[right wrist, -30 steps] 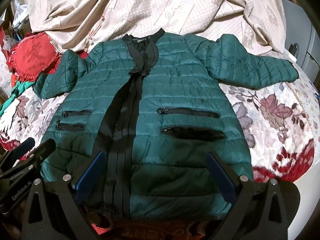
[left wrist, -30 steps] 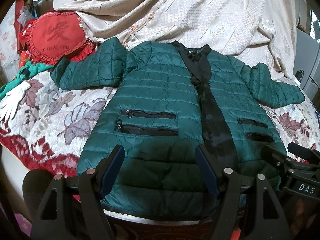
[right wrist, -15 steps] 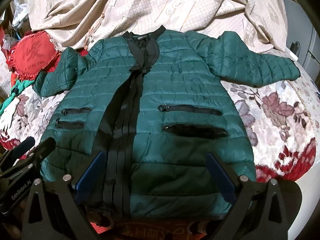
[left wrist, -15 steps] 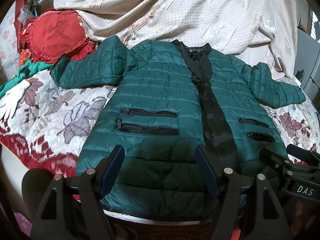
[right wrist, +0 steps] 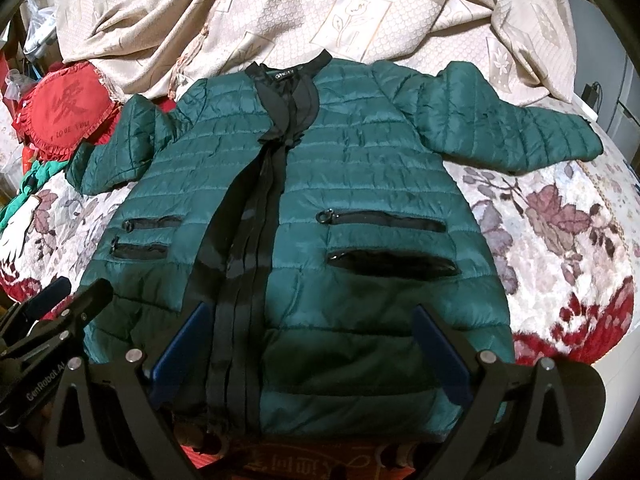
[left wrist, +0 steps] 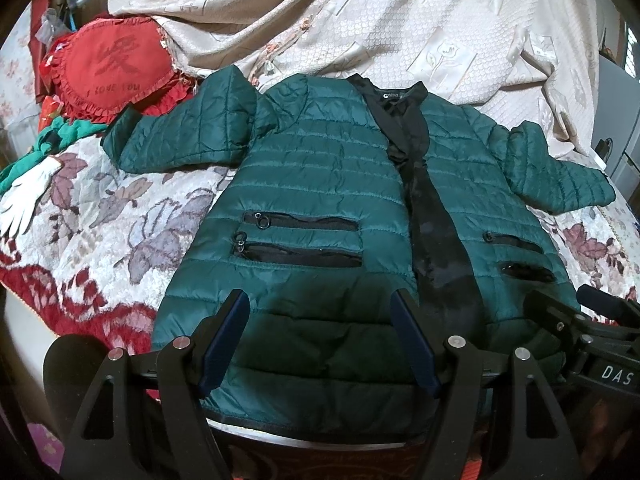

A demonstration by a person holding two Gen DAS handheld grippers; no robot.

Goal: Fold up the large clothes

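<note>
Dark green quilted puffer jacket [left wrist: 320, 184] lay flat, front up, on a floral bedspread [left wrist: 104, 216], collar away from the cameras, hem at the near bed edge. Black placket [right wrist: 248, 248] ran down the middle, closed. Both sleeves were spread out sideways; the one toward the picture's left [left wrist: 180, 136] was bent, cuff near a red heart-shaped cushion [left wrist: 112, 68]; the other sleeve [right wrist: 508, 128] reached toward the far right of the bed. Two black zip pockets on each front panel, one pair [left wrist: 300, 240] clear in the left wrist view.

Left gripper [left wrist: 320, 332] hovered over the lower hem area, blue pads spread wide, nothing between them, not touching the fabric as far as could be seen. Right gripper [right wrist: 308, 344] likewise over the hem, straddling the placket side, pads wide apart and empty. Each gripper's body showed at the edge of the other's view, side by side.

Beige patterned blanket [right wrist: 320, 12] was bunched behind the collar. A white glove [left wrist: 28, 196] and green cloth [left wrist: 68, 132] lay at the far left of the bed.
</note>
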